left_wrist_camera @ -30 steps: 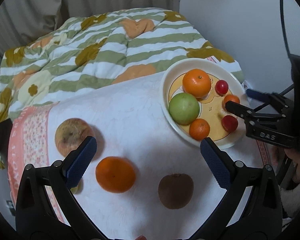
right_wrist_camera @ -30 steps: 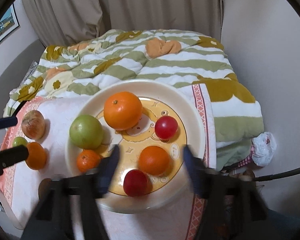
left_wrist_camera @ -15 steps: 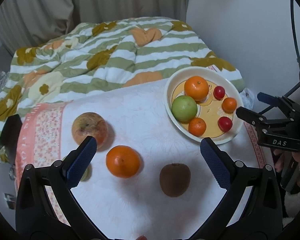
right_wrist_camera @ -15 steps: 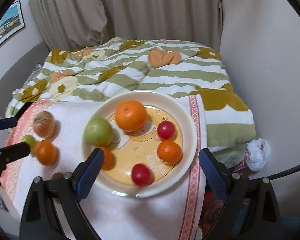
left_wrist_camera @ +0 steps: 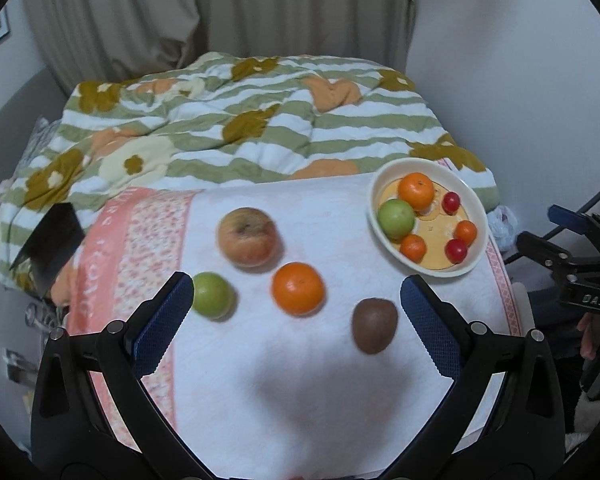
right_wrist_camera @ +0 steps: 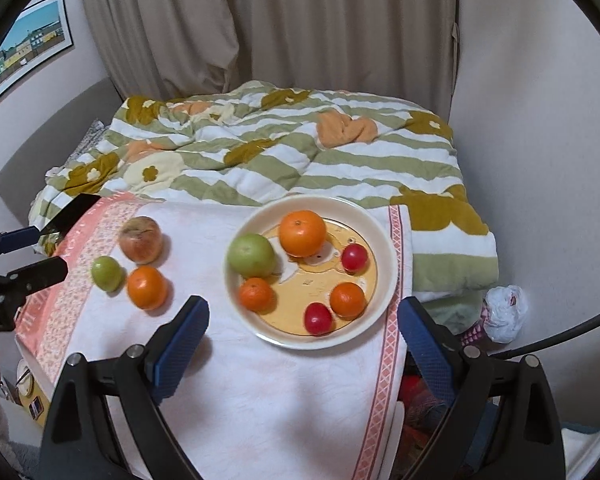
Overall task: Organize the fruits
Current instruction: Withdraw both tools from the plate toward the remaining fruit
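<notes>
The landmark is the cream plate (right_wrist_camera: 382, 236), which sits at the right end of a white towel (right_wrist_camera: 260, 392) spread over the bed, and everything else is placed with respect to it. On the plate lie a large orange (right_wrist_camera: 302, 233), a green apple (right_wrist_camera: 251, 255), two small tangerines (right_wrist_camera: 255, 294) and two red cherry tomatoes (right_wrist_camera: 354, 257), apparently gathered there as the sorted group. To the left of the plate, apart from it on the bare towel, lie four loose fruits: a blemished reddish apple (left_wrist_camera: 248, 237), a small green fruit (left_wrist_camera: 213, 295), a second orange (left_wrist_camera: 298, 289) and a brown kiwi (left_wrist_camera: 375, 325), the kiwi nearest the plate. The left tool (left_wrist_camera: 296, 312) hangs above these loose fruits with its jaws spread wide and nothing between them. The right tool (right_wrist_camera: 304, 332) hangs over the near rim of the plate; its jaws have just been opening and stand wide apart, empty. Both appear held high and clear of the fruit, likely so the next loose piece can be chosen.
</notes>
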### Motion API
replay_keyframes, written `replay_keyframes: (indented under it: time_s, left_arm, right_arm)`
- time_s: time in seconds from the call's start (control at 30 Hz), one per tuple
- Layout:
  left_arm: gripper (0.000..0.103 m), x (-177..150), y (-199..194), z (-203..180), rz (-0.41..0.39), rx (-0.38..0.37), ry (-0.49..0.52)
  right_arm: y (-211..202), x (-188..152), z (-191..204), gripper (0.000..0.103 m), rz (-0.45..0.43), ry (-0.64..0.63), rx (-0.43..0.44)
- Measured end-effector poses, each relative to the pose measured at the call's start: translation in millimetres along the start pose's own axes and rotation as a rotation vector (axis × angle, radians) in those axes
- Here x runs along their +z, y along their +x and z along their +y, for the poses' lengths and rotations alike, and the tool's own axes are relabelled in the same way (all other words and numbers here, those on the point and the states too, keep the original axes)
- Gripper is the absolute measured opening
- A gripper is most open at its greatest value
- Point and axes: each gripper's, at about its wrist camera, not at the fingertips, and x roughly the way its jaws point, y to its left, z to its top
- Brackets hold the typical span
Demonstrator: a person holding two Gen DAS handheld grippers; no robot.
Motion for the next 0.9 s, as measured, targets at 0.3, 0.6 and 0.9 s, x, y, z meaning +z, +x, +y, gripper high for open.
replay_keyframes:
  time_s: [0.3,0.6,0.9]
  left_arm:
    - [0.103,-11,-19,64,-0.034,-0.01,-0.002]
    - [0.103,-7,-18,119,-0.042,-0.093,0.099]
    - [0.103,-8,11,155,-0.011,-0.212,0.223]
  right_arm:
    - [-22,-3,41,0.094,-0.019,0.041,-0.014]
    - [-30,-7,105,0.094,-0.031,0.163,-0.089]
    - [-9,-13,170,0.094,-0.034,0.241,-0.175]
